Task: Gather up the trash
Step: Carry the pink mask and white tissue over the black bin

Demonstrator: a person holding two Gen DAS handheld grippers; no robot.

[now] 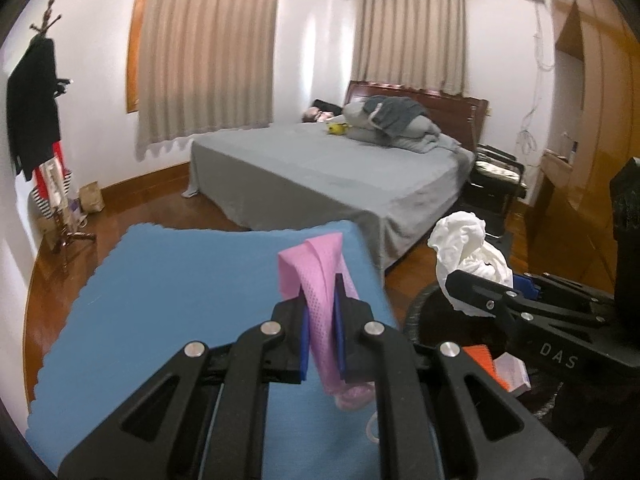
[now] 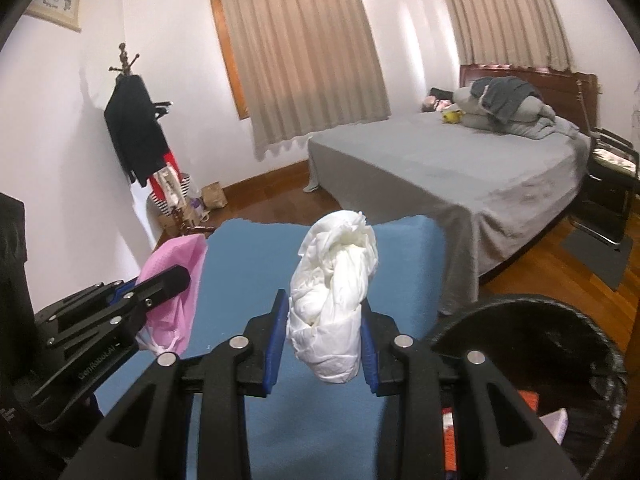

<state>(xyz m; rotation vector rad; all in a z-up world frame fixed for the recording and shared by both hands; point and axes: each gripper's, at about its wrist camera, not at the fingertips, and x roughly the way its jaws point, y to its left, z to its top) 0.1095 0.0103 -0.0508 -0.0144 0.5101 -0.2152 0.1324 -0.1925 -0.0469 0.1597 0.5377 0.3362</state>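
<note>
Bedroom, white walls, two windows behind beige curtains [image 1: 208,52]. Large bed [image 1: 320,168] under a grey sheet, a heap of grey bedding near the headboard. Wooden floor [image 1: 160,212] around it. Coat stand [image 2: 136,132] in the corner, hung with a dark jacket and striped cloth.

Closer in, a blue mat [image 1: 180,300] spread below both claws. Beside its right edge, a round black bin [image 2: 560,340], dark-lined, with orange and pale scraps lying inside.

Left gripper [image 1: 323,320] pinched nearly closed on a pink mesh cloth [image 1: 320,280], blue pads pressing both sides, the strip folded over above the tips and trailing down beneath. Held in the air over the mat.

Right gripper [image 2: 325,344] closed partway on a crumpled white tissue wad [image 2: 336,288], pads squeezing its lower half, the rest bulging up above the fingers. Also held clear of the mat, just left of the bin's rim.

Side by side, both claws, each visible at the edge of the other's view.
</note>
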